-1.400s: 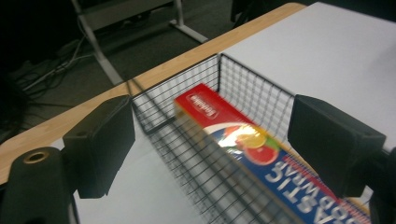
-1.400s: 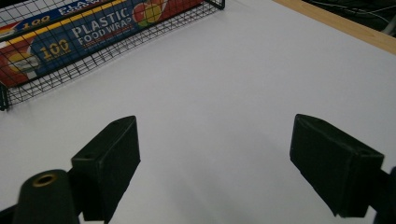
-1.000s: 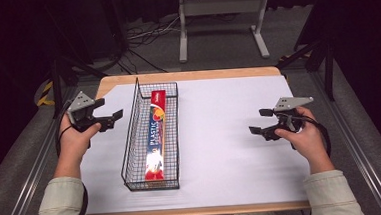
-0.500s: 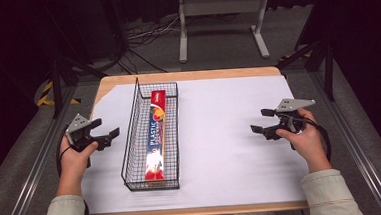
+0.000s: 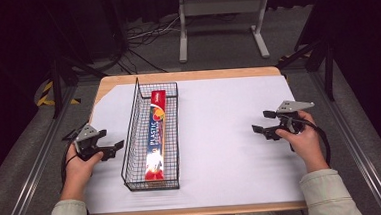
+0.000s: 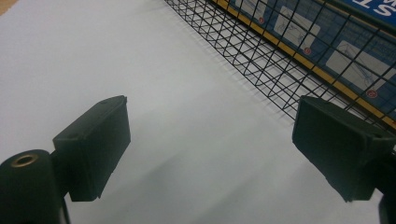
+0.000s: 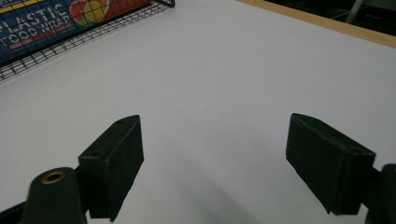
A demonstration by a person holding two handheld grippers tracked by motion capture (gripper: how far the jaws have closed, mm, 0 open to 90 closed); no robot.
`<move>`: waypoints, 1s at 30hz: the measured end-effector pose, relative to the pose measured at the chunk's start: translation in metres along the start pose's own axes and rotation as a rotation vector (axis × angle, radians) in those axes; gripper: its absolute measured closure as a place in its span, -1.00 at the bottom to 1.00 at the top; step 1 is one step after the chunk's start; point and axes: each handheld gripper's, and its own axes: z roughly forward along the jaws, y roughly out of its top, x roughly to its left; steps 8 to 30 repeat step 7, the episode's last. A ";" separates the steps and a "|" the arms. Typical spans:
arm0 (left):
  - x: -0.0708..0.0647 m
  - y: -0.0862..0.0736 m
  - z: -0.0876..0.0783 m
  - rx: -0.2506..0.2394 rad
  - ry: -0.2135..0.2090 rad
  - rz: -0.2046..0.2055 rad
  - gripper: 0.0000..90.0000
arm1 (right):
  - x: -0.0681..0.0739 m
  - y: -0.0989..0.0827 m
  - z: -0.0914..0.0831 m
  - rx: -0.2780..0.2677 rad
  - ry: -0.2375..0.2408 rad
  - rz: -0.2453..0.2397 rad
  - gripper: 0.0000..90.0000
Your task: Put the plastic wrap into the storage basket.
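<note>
A long black wire basket (image 5: 129, 141) stands on the white table cover, left of centre. Inside it lies a box of plastic food wrap (image 5: 155, 134), red and blue. My left gripper (image 5: 109, 141) sits low just left of the basket, pointing at its side wall. Its jaws have just been opening, and in the left gripper view the left gripper (image 6: 212, 135) has only white cover between them, with the basket mesh (image 6: 261, 60) and the box (image 6: 327, 42) just ahead. My right gripper (image 5: 263, 122) is open over bare cover at the right, and the right gripper view (image 7: 215, 154) shows nothing between its pads.
The white cover (image 5: 220, 135) spreads between the basket and the right hand. The wooden table edge (image 5: 191, 76) runs along the far side. Beyond it are a dark floor, cables and a metal stand (image 5: 220, 8).
My left hand has come down toward the table beside the basket, and its jaws stand a little wider. The right hand has hardly moved.
</note>
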 end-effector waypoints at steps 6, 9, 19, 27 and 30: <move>0.002 0.000 -0.002 -0.012 -0.002 -0.022 -0.74 | -0.001 0.001 -0.002 -0.015 -0.004 0.012 -0.57; 0.002 0.000 -0.002 -0.012 -0.002 -0.022 -0.74 | -0.001 0.001 -0.002 -0.016 -0.004 0.014 -0.57; 0.002 0.000 -0.002 -0.012 -0.002 -0.022 -0.74 | -0.001 0.001 -0.002 -0.016 -0.004 0.014 -0.57; 0.002 0.000 -0.002 -0.012 -0.002 -0.022 -0.74 | -0.001 0.001 -0.002 -0.016 -0.004 0.014 -0.57; 0.002 0.000 -0.002 -0.012 -0.002 -0.022 -0.74 | -0.001 0.001 -0.002 -0.016 -0.004 0.014 -0.57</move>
